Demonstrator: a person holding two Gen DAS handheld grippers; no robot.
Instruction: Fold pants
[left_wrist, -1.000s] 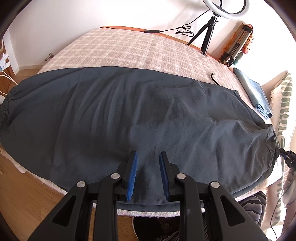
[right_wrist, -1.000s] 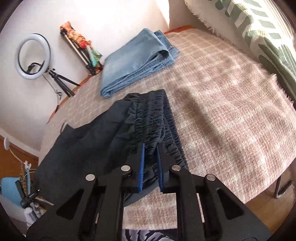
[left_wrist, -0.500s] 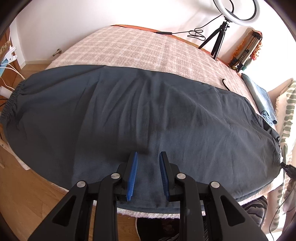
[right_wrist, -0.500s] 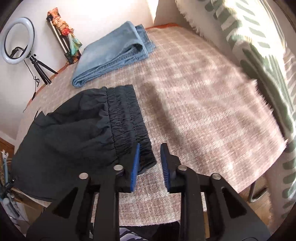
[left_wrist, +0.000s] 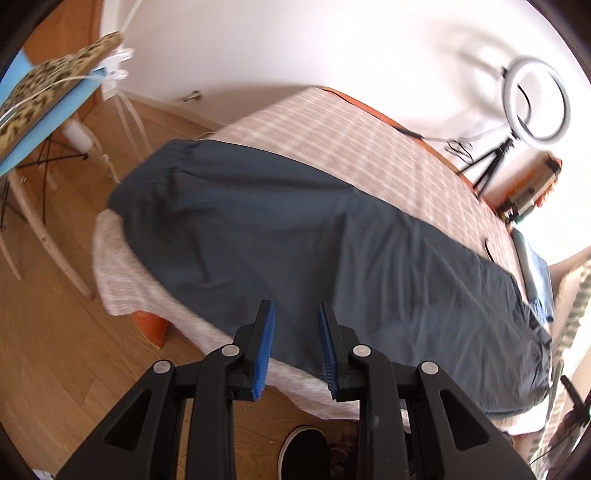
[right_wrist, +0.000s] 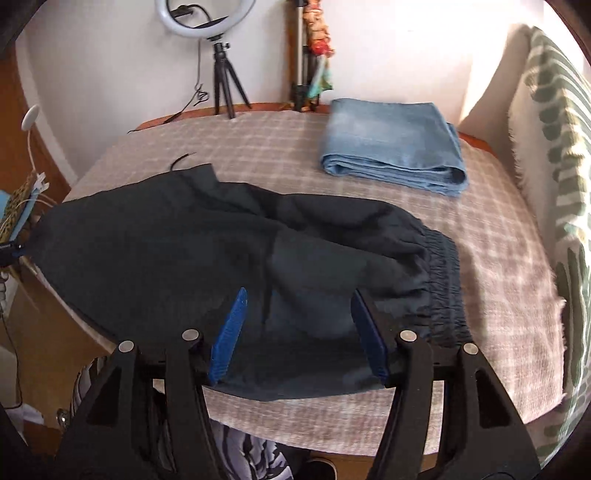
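Hanging past the table (left_wrist: 122, 291) edge, dark pants (left_wrist: 332, 251).

Matt dark cloth pants (left_wrist: 295, 236); wood floor (left_wrist: 55, 332)

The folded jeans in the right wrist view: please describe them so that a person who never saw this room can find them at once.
Start from the table with the pink checked cloth. Near its far edge, towards the wall, lie the folded jeans, beyond the dark pants spread out in front. They are light blue denim in a neat flat stack, while the pants are almost black and lie loose.
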